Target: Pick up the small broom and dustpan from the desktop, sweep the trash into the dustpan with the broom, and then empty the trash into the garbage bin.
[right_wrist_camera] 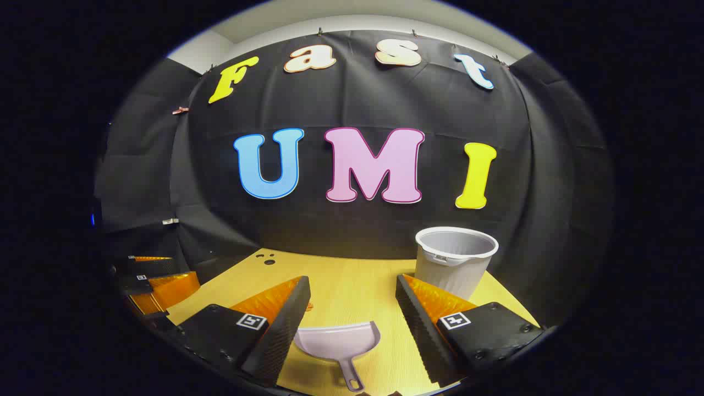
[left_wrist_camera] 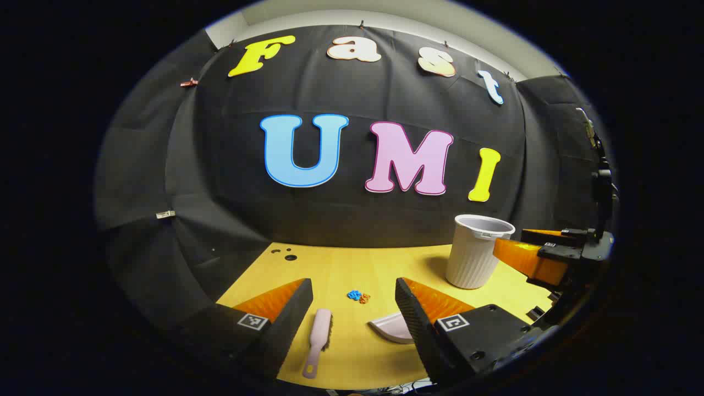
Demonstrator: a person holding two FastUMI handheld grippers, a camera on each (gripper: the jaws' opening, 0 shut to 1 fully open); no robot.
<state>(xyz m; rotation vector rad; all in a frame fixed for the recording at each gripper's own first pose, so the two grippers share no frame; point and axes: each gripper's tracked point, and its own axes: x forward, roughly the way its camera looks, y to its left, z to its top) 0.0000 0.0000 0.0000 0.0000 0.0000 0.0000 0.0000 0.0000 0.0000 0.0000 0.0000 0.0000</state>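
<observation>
Presently both claws hang above the wooden counter (left_wrist_camera: pixel 341 269), each spread wide with nothing between its fingers.

Left gripper view: the left claw (left_wrist_camera: pixel 353 300) points toward the back wall. The small broom (left_wrist_camera: pixel 318 341) lies flat on the counter at about 6 o'clock, its handle nearest the camera and its brush end farther off, just beside the inner edge of the finger at 7 o'clock but not touching it as far as can be told. The trash (left_wrist_camera: pixel 358 296), a small cluster of blue and orange scraps, sits between the two fingertips on the counter surface, apart from the broom. The dustpan (left_wrist_camera: pixel 391 328) lies at 5 o'clock, partly hidden behind the finger on that side. The garbage bin (left_wrist_camera: pixel 477 250), a pale ribbed tub standing upright with an open mouth, is at 3 o'clock near the back of the counter. The right claw (left_wrist_camera: pixel 528 247) shows at 3 o'clock, just beside the bin.

Right gripper view: the dustpan (right_wrist_camera: pixel 336 345) lies flat at 6 o'clock between the open fingers of the right claw (right_wrist_camera: pixel 352 300), handle toward the camera. The garbage bin (right_wrist_camera: pixel 455 261) stands at 4 o'clock. The left claw (right_wrist_camera: pixel 159 275) shows at 8 o'clock, well apart.
</observation>
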